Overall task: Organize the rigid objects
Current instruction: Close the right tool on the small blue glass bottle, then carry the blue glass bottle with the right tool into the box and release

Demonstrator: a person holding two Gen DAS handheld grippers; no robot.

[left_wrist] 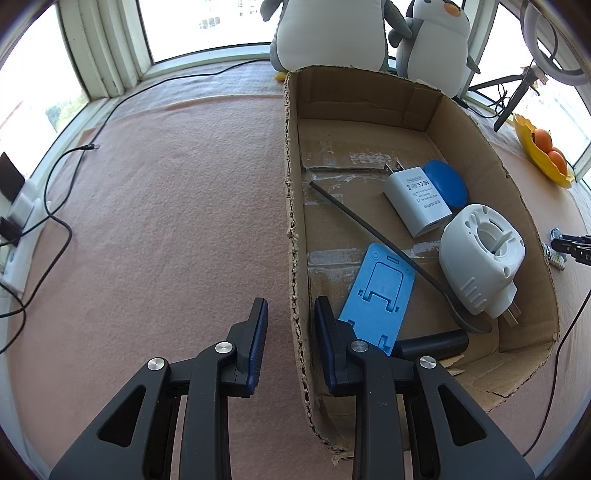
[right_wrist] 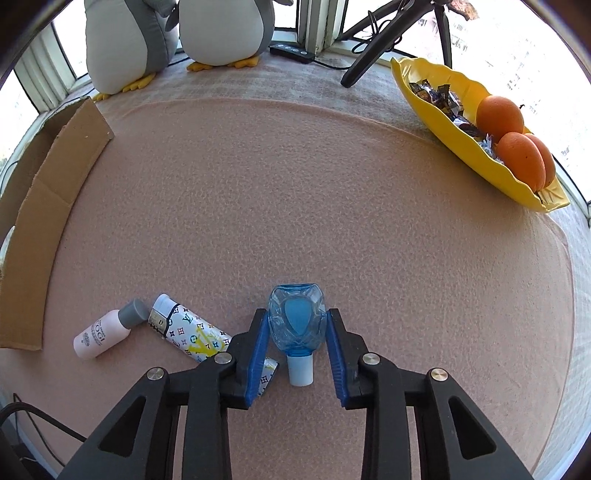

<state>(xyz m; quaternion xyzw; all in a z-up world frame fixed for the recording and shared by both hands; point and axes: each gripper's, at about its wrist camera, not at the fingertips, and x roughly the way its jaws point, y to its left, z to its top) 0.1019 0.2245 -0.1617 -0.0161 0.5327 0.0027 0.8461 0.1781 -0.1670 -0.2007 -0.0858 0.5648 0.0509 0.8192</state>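
A cardboard box (left_wrist: 458, 122) lies on the pink felt. It holds a white charger (left_wrist: 417, 201), a blue case (left_wrist: 445, 182), a white plug-in device (left_wrist: 480, 258), a blue phone stand (left_wrist: 376, 291), a black rod (left_wrist: 373, 232) and a black cylinder (left_wrist: 432, 345). My left gripper (left_wrist: 290, 317) is open and straddles the box's left wall. My right gripper (right_wrist: 295, 326) is open around a clear blue bottle (right_wrist: 296, 319) with a white cap, pads close to its sides. A patterned white tube (right_wrist: 192, 334) and a pink bottle (right_wrist: 107, 330) lie to the left.
Two plush penguins (right_wrist: 177, 33) stand at the back by the window. A yellow tray (right_wrist: 476, 147) with oranges and sweets sits at the right. The box wall (right_wrist: 48, 221) shows at the left. Black cables (left_wrist: 55, 206) and a power strip (left_wrist: 22, 236) lie at the far left.
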